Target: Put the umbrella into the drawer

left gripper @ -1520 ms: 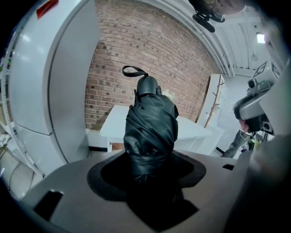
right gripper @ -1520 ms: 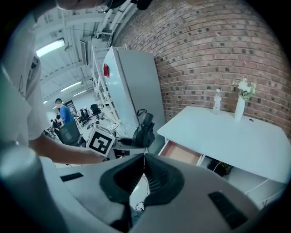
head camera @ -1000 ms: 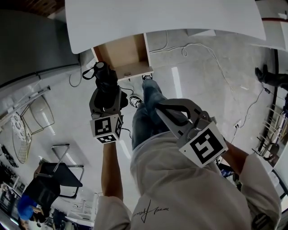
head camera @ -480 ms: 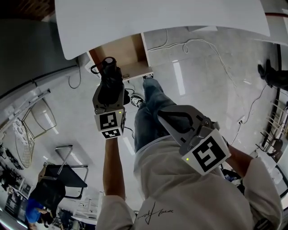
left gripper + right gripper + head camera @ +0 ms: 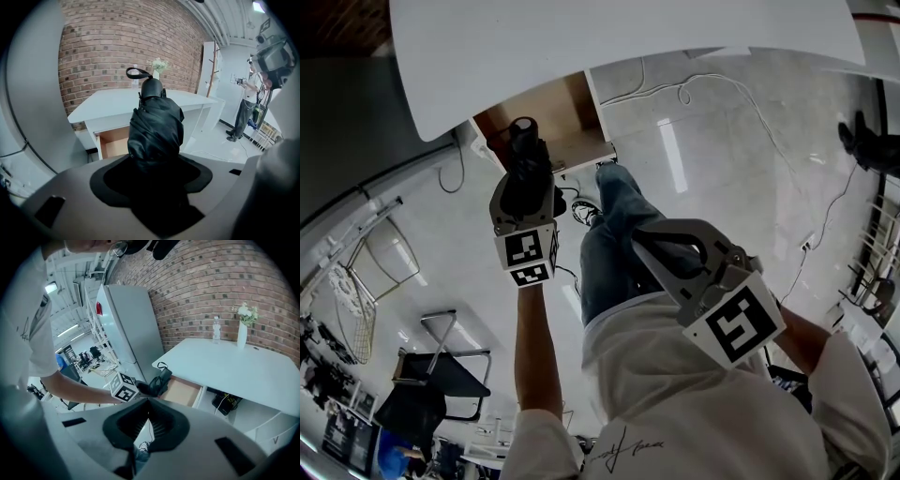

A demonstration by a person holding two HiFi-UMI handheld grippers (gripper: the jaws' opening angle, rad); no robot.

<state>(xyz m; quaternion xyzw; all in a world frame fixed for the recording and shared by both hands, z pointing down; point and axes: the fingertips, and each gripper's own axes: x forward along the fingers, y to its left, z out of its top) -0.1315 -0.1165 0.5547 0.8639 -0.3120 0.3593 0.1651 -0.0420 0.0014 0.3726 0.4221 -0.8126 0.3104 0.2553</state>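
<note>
Left tongs (image 5: 525, 192) are clamped on the umbrella (image 5: 528, 155). You can see it best in the left gripper view, where the black bundle (image 5: 154, 126) fills the gap between the jaws and pokes straight out ahead. Right tongs (image 5: 661, 246) are pressed together at the tips with nothing in them, hanging back at roughly 4 o'clock from the left ones, down near the person's waist. So the left hand is clearly the nearer one.

What matters is the lineup: the open drawer (image 5: 553, 117) sits at 12 o'clock from the left tongs, and the umbrella's long axis points that same way, with its far end over the drawer's front edge. From the right gripper view it looks to be by the drawer's left corner (image 5: 183, 390) — I can't tell how high above it.

The umbrella's a compact folded one, black with crinkly fabric, and a wrist loop (image 5: 137, 72) sticks up off the far end. The drawer is bare wood inside, tucked under the white worktop (image 5: 628, 37).
</note>
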